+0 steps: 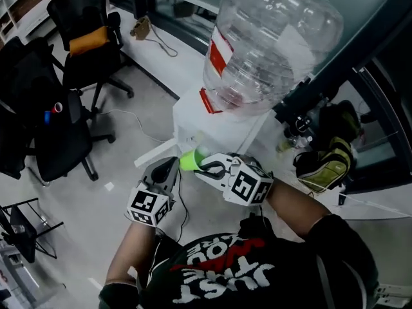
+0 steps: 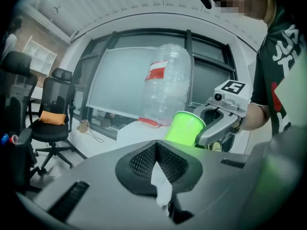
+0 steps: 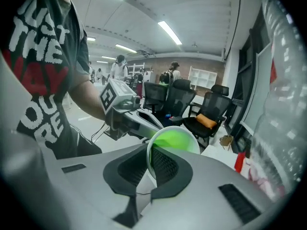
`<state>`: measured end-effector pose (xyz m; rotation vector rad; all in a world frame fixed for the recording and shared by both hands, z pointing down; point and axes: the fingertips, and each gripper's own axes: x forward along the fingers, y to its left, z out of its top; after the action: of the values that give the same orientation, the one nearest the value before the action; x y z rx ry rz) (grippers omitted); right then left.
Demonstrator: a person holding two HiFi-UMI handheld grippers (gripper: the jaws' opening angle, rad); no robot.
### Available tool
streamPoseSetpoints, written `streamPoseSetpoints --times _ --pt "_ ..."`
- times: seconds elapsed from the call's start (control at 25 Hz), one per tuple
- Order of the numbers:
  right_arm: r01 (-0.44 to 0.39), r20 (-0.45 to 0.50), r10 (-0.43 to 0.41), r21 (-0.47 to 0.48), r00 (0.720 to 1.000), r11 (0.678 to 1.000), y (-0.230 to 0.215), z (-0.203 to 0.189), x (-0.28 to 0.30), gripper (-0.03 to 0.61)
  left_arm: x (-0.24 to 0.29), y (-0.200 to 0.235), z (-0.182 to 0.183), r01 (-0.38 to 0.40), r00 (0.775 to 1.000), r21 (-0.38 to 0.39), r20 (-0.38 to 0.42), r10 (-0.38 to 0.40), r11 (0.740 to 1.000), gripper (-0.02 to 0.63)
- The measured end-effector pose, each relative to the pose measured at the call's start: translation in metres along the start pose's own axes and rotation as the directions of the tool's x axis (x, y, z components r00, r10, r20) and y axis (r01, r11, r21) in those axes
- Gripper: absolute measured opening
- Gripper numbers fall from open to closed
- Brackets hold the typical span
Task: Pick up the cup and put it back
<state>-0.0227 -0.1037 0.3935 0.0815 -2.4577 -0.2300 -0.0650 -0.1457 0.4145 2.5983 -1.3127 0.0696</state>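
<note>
**Head view.** A green cup [image 1: 189, 160] is seen held in the air just in front of the white body of a water dispenser [image 1: 215, 131], below its large clear water bottle [image 1: 273, 40]. The right gripper [image 1: 205, 168] is closed on the cup's rim, with its marker cube [image 1: 248, 187] towards the person. The left gripper [image 1: 168, 170] is held just beside the cup on its left; whether it touches the cup cannot be told here. Black office chairs [image 1: 61, 134] are seen on the floor well to the left.

**Left gripper view.** The pads of the left gripper [image 2: 156, 148] are seen drawn together at their tips, with nothing between them. Beyond them, the green cup [image 2: 186, 127] is seen in the grip of the right gripper [image 2: 211, 128], in front of the water bottle [image 2: 168, 85]. An office chair with an orange cushion [image 2: 52, 116] is seen at the left.

**Right gripper view.** The jaws of the right gripper [image 3: 147, 152] are all but closed, and the thin wall of the cup [image 3: 176, 140] is pinched at the rim, one pad inside and one outside. The cup's open mouth is turned towards the camera. The left gripper [image 3: 139, 121] is seen just behind the cup.
</note>
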Motion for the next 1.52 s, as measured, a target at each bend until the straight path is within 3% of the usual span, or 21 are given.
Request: streamPoseSetpoints --times 0.36,0.56,0.68,0.88,1.12,1.24,1.4,1.52 --pt "0.086 -0.087 -0.086 -0.010 0.992 0.996 0.014 -0.181 0.181 0.038 0.068 0.098 -0.231 0.037 0.999 0.018 0.022 -0.037 0.999 0.000" --pt "0.133 -0.136 -0.130 0.019 0.982 0.991 0.035 -0.263 0.266 0.038 0.089 0.128 -0.328 0.096 0.995 0.075 0.002 -0.096 0.993 0.000" --pt "0.153 -0.208 -0.139 0.049 0.968 0.987 0.047 -0.316 0.308 0.038 0.096 0.136 -0.373 0.136 0.991 0.060 0.001 -0.137 0.989 0.000" --pt "0.175 -0.372 -0.135 0.075 0.918 0.982 0.063 -0.407 0.368 0.038 0.096 0.148 -0.434 0.146 0.989 -0.035 -0.009 -0.146 0.989 0.000" --pt "0.280 -0.516 -0.179 0.125 0.838 0.952 0.042 -0.502 0.409 0.038 0.088 0.155 -0.488 0.162 0.985 0.002 -0.064 -0.162 0.987 0.000" --pt "0.356 -0.560 -0.197 0.191 0.805 0.915 0.019 -0.539 0.422 0.038 0.091 0.164 -0.507 0.162 0.983 -0.027 -0.084 -0.164 0.986 0.000" --pt "0.455 -0.618 -0.198 0.291 0.761 0.841 -0.009 -0.583 0.432 0.038 0.088 0.178 -0.532 0.136 0.982 -0.024 -0.131 -0.138 0.990 0.000" --pt "0.512 -0.668 -0.216 0.284 0.712 0.810 -0.031 -0.616 0.433 0.038 0.089 0.190 -0.539 0.114 0.983 -0.027 -0.143 -0.116 0.993 0.000"
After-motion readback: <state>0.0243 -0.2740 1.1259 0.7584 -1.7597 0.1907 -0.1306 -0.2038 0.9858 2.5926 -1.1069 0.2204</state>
